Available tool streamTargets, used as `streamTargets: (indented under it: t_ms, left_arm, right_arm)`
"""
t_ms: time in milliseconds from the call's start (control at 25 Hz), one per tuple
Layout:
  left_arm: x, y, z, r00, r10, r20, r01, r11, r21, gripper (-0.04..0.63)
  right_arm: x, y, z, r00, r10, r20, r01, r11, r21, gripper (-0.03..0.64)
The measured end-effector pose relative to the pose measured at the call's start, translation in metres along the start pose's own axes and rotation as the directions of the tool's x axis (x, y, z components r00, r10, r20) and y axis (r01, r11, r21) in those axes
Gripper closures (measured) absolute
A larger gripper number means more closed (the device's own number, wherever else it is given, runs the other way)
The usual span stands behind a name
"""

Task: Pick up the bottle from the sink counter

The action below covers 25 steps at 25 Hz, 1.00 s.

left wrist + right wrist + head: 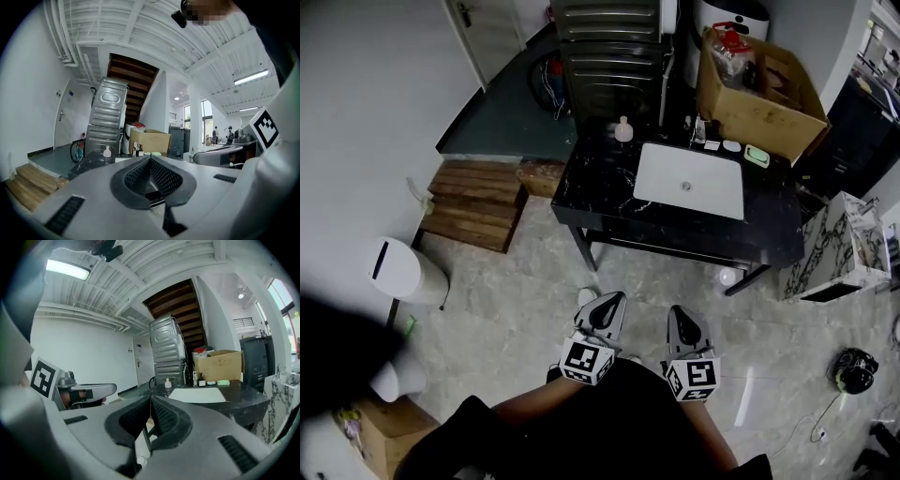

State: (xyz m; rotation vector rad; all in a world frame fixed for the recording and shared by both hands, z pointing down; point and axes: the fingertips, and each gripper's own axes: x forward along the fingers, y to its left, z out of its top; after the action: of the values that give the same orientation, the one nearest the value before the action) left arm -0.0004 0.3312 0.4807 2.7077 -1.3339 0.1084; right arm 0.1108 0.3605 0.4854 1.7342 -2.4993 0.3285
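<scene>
A small pale pump bottle (623,129) stands upright at the back left corner of the black marble sink counter (600,192), left of the white basin (689,180). It shows small and far off in the left gripper view (107,152) and in the right gripper view (168,383). Both grippers hang low in front of the person, well short of the counter. My left gripper (614,298) (150,158) is shut and holds nothing. My right gripper (678,312) (150,397) is beside it, also shut on nothing.
A cardboard box (759,84) sits at the counter's back right, with a small dark bottle (700,129) and a green soap dish (757,156) by it. Wooden steps (478,202) and a white bin (403,272) lie left; a marble-patterned cabinet (848,248) stands right.
</scene>
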Motion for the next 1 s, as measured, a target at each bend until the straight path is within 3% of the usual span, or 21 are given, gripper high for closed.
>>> streamTargets:
  t_ms: [480,720,1000]
  left_arm:
    - [0.045,0.031,-0.001,0.997,-0.056,-0.047,0.056,0.998,0.004,0.58]
    - [0.079,0.091,0.004,0.999,-0.01,-0.053,0.007,0.999,-0.047,0.58]
    - [0.119,0.175,0.03,0.998,0.045,-0.038,-0.048,0.996,-0.078,0.58]
  right_arm:
    - [0.042,-0.023,0.002,0.996,-0.082,-0.024,0.083,0.996,0.022,0.578]
    - [0.104,-0.05,0.021,0.99,-0.138,-0.025,0.139,0.99,0.028,0.578]
    - [0.188,-0.049,0.052,0.993,-0.113,-0.038,0.111,0.993,-0.047,0.578]
